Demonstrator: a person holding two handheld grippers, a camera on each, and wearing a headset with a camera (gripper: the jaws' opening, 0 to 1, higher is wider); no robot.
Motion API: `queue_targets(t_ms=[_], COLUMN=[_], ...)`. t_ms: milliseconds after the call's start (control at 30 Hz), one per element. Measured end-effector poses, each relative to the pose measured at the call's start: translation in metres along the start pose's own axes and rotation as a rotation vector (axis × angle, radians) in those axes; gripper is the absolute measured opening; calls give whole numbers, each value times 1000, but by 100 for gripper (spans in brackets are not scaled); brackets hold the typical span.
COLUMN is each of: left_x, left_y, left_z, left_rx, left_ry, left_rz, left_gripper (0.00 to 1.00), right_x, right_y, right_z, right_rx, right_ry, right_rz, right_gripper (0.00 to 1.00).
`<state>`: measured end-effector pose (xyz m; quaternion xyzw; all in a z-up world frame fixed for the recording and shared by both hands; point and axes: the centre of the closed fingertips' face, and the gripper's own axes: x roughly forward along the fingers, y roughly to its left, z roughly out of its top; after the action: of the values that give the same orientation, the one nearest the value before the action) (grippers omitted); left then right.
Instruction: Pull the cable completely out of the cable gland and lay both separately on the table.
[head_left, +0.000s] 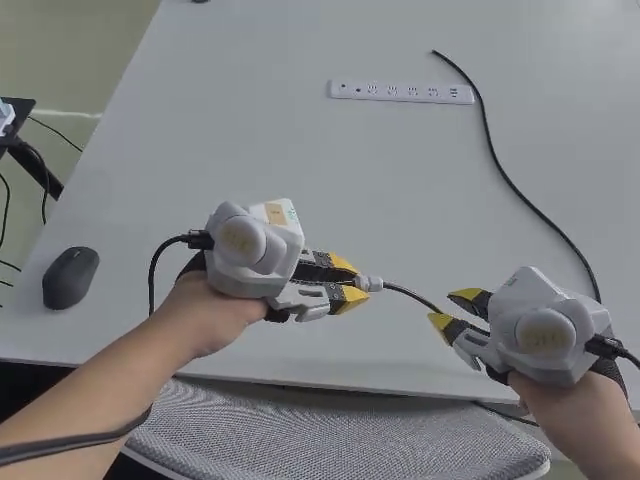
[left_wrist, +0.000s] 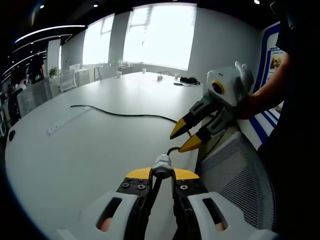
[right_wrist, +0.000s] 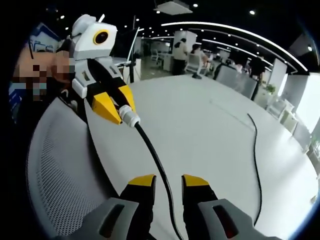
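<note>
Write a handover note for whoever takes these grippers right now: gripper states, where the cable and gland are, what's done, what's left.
Left gripper: shut on the cable gland, held above the near edge of the table.
Right gripper: open, jaws either side of the cable, not clamping.
Cable: threaded through the gland, running toward the right gripper.
Done: gland gripped.
Left: close the right gripper on the cable, pull it fully out, lay both apart on the table.
</note>
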<state>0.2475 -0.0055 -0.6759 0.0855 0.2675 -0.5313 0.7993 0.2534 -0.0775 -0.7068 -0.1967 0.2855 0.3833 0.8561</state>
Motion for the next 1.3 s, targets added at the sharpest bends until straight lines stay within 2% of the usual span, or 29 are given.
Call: queue_targets(t_ms=[133, 300, 500, 967, 1300], left_x=[0, 1, 2, 8, 11], left_y=[-1, -1, -1, 0, 2], left_z=[-1, -2, -2, -4, -4], left_rx=[1, 1, 3, 3, 2], left_ry=[6, 10, 13, 24, 23], left_rz=[-1, 0, 1, -16, -19], left_gripper=[15, 15, 15, 15, 15], right_x=[1, 6, 12, 24, 25], right_y=[6, 11, 23, 36, 33], right_z=[17, 28, 38, 43, 41], right_rx=[-51, -78, -161, -266, -238], right_ry=[-30, -45, -57, -46, -51], right_rz=[15, 39, 79, 123, 125], right_gripper=[16, 15, 12, 3, 1])
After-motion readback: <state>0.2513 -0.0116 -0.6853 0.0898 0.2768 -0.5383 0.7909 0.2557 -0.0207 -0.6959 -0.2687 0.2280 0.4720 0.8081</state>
